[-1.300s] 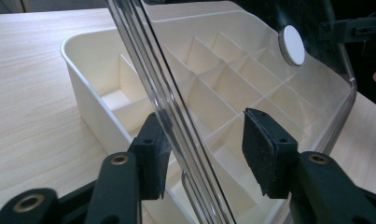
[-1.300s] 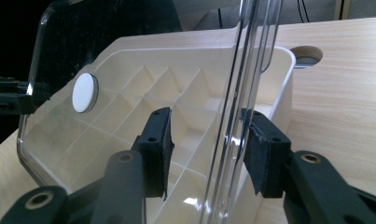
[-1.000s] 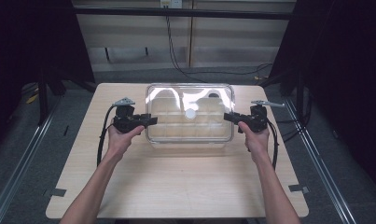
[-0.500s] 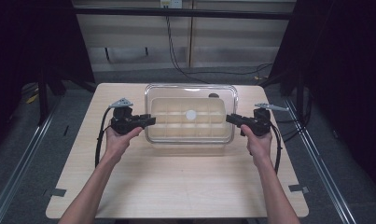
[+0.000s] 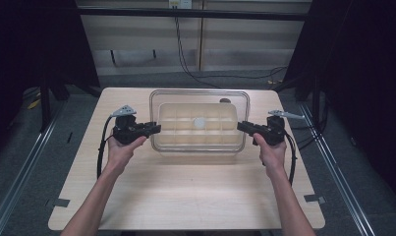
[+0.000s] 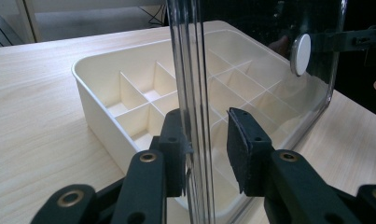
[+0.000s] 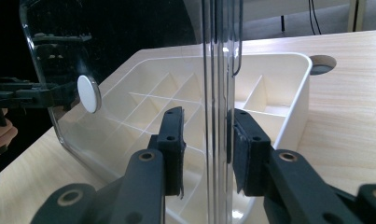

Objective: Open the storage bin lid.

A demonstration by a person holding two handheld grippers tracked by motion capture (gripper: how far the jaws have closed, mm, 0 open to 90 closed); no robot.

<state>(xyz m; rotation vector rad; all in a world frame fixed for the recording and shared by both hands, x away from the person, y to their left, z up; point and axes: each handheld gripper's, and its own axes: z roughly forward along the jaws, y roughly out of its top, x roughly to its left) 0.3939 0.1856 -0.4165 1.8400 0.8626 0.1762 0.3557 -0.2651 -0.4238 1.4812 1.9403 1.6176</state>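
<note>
The jaws of the left gripper and the right gripper had just been closing, each on an end edge of the clear, flat plastic lid with its round white knob. Against the frames a second earlier, the lid had been brought lower, over the cream plastic divided organiser box on the pale wooden table. Fitting seemed near. In both gripper views the lid's edge was seen between narrow fingers, apparently clamped.
</note>
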